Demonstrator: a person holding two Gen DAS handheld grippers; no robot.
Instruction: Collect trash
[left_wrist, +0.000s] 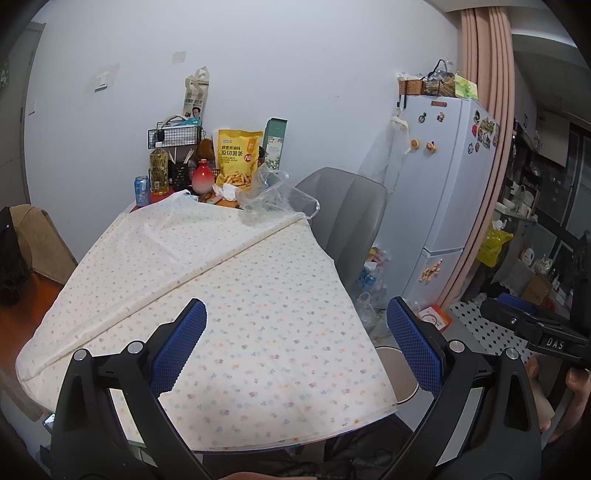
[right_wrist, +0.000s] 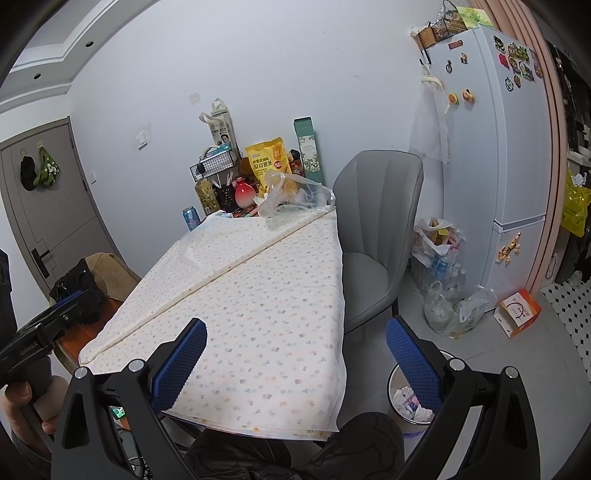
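A: Where are we w/ the trash job?

B: Start of a reach, I'd say. Left claw (left_wrist: 295, 345) is spread wide, nothing in it. Right claw (right_wrist: 295, 363) same: released, empty. Both hang over the near end of the table (right_wrist: 258, 295), which is bare floral cloth there.

A: So what's the trash?

B: Best candidate is the crumpled clear plastic bag (left_wrist: 275, 199) at the far end of the table, right side corner, just in front of the yellow snack pouch (left_wrist: 238, 158). A white paper wad (left_wrist: 227, 192) sits touching its left edge. Probably trash too.

A: Which way does the bag lie?

B: Long axis runs roughly across the table, left to right. Its loose end trails toward the grey chair (right_wrist: 380, 221), near the table edge. Left part is bunched higher, so it's lumpy, not flat.

A: Next move?

B: Reach fwd a good way, far end is well apart from both claws. Right claw is nearer that side, I think. Come in across the bag's short dimension, pinch the bunched part, not the thin trailing film. Then carry to the bin (right_wrist: 397, 373) on the floor by the table's near right corner; it already holds scraps.

A: Risks?

B: Film's slippery, may snag the snack pouch or the red vase (left_wrist: 202, 176) nearby.
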